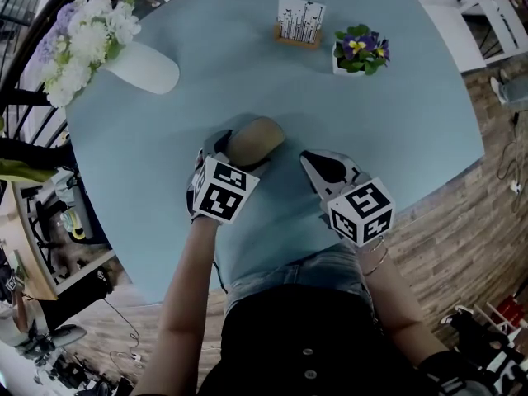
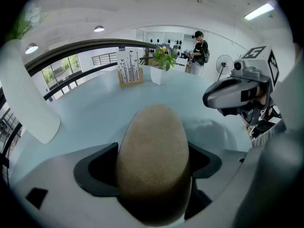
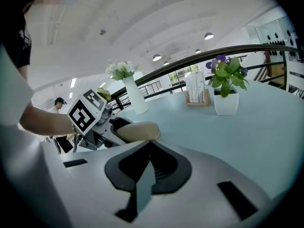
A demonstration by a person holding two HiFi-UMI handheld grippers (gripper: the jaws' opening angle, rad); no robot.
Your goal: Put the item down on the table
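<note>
A tan, egg-shaped item (image 1: pixel 254 139) with a rough surface sits between the jaws of my left gripper (image 1: pixel 235 151), just above the near middle of the round light-blue table (image 1: pixel 396 106). In the left gripper view the tan item (image 2: pixel 154 160) fills the space between the dark pads, and the left gripper (image 2: pixel 154 167) is shut on it. My right gripper (image 1: pixel 320 167) hovers a little to the right, its jaws closed together with nothing between them. In the right gripper view the right gripper (image 3: pixel 148 144) points at the tan item (image 3: pixel 137 131) held across from it.
A white vase of pale flowers (image 1: pixel 124 52) lies at the table's far left. At the far side stand a card holder (image 1: pixel 299 23) and a small white pot of purple flowers (image 1: pixel 360 52). The table's near edge runs just below the grippers. A person (image 2: pixel 199 51) stands in the background.
</note>
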